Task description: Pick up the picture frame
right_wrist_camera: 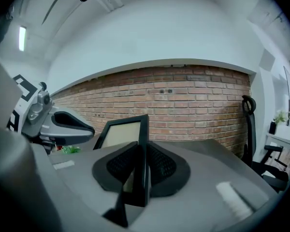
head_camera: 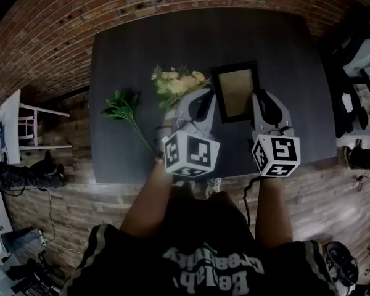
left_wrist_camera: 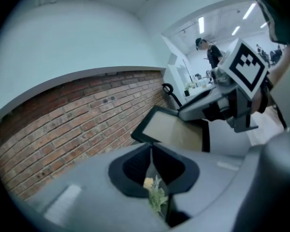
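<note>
So, the picture frame (head_camera: 235,93) is already clamped in the right gripper (right_wrist_camera: 141,153). Its right-hand edge is pinched between the two pads, and the jaws are closed only as far as the frame's thickness allows. The frame is held edge-on to that gripper above the dark table (head_camera: 283,60), tipped up so its pale inner panel is seen against the brick wall (right_wrist_camera: 193,100). Whether its lower edge is fully off the tabletop can't be made out tbh.

A bunch of yellow flowers (head_camera: 176,82) is laid just left of the frame. Further left, well apart from the frame, a green leafy sprig (head_camera: 122,105) is laid flat with its stem pointed back toward the person.

The left gripper (left_wrist_camera: 151,151) is held just left of the frame, beside it and not touching, with its jaws squeezed right together. In the head view the near side of the flowers is partly covered by it. A bit of yellow bloom and green leaf is seen in the slit behind the tips, but whether anything is actually pinched there can't be told.
</note>
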`<state>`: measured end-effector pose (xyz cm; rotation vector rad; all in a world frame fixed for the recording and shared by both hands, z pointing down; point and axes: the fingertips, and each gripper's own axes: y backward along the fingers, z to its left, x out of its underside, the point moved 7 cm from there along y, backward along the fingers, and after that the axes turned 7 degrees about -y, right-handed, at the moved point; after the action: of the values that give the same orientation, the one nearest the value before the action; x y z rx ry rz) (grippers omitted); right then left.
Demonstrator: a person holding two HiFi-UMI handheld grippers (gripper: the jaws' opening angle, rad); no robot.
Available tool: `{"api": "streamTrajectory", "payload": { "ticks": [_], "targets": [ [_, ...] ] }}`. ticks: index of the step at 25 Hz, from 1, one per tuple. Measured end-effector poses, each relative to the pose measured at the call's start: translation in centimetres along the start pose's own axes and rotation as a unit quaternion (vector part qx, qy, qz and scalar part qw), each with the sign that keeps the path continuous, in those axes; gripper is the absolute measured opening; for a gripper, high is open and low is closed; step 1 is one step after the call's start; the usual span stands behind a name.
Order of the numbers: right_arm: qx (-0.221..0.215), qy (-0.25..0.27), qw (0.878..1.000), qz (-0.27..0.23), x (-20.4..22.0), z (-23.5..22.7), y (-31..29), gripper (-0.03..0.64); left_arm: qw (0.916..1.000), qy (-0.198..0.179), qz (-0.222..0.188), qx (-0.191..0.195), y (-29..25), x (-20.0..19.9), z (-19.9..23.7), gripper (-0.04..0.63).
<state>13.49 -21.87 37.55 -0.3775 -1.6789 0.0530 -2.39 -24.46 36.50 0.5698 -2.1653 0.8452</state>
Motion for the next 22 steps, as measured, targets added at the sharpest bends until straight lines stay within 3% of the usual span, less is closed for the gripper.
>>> {"api": "streamTrajectory", "payload": {
  "ticks": [2,11,22],
  "targets": [
    [-0.005,0.004,1.0,-0.011,-0.9,0.4,0.3,0.069,0.9997,0.019,-0.002,0.013,0.1,-0.1,0.1,0.089],
    [-0.008,0.012,0.999,-0.034,-2.4,1.0,1.6,0.07,0.9939,0.091,-0.039,0.049,1.7,-0.5,0.5,0.14],
    [-0.026,0.012,0.997,-0.065,-3.8,2.3,2.6,0.071,0.9668,0.214,-0.09,0.107,3.0,0.0,1.3,0.181]
  ]
}}
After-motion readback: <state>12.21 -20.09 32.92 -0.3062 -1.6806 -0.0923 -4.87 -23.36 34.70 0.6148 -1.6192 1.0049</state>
